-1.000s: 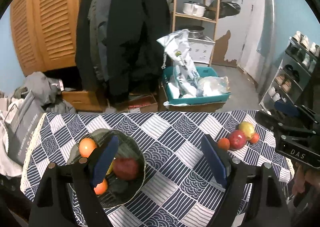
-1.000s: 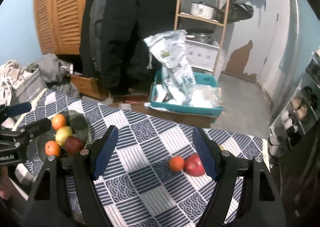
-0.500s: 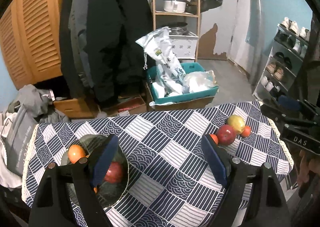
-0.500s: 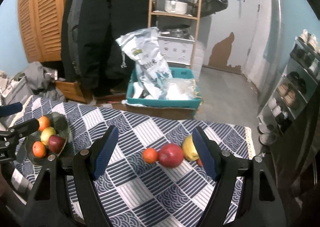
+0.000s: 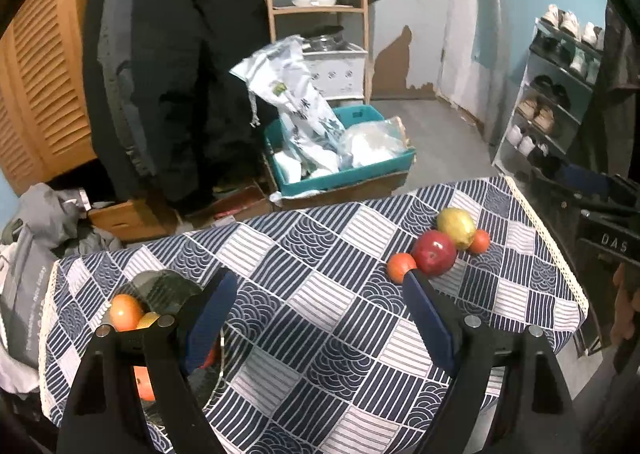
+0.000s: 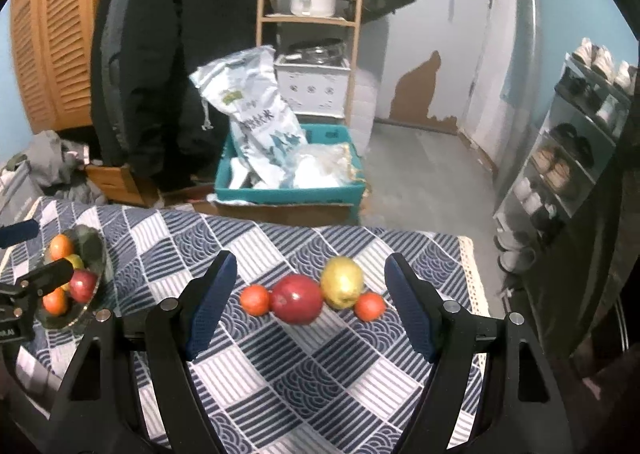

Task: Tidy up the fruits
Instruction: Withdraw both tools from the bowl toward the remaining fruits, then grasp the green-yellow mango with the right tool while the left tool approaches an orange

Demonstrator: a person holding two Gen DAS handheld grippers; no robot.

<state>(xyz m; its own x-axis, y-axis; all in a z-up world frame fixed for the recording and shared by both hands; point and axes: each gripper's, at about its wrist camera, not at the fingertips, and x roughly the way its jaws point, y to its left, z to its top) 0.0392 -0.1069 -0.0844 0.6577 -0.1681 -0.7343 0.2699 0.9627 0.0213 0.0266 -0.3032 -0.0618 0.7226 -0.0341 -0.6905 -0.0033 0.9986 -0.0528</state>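
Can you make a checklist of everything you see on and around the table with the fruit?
Surface: table covered by a blue and white patterned cloth.
Job's things: glass bowl on the left holding two oranges, a yellow fruit and a red apple; on the cloth, a touching row: orange, red apple, yellow apple, small orange.
Clutter: nothing seen on the cloth.
Grippers: left gripper open beside the bowl; right gripper open, framing the row.
Cables: nothing seen.
Surroundings: dark coat, teal crate with bags, wooden shelf, shoe rack.
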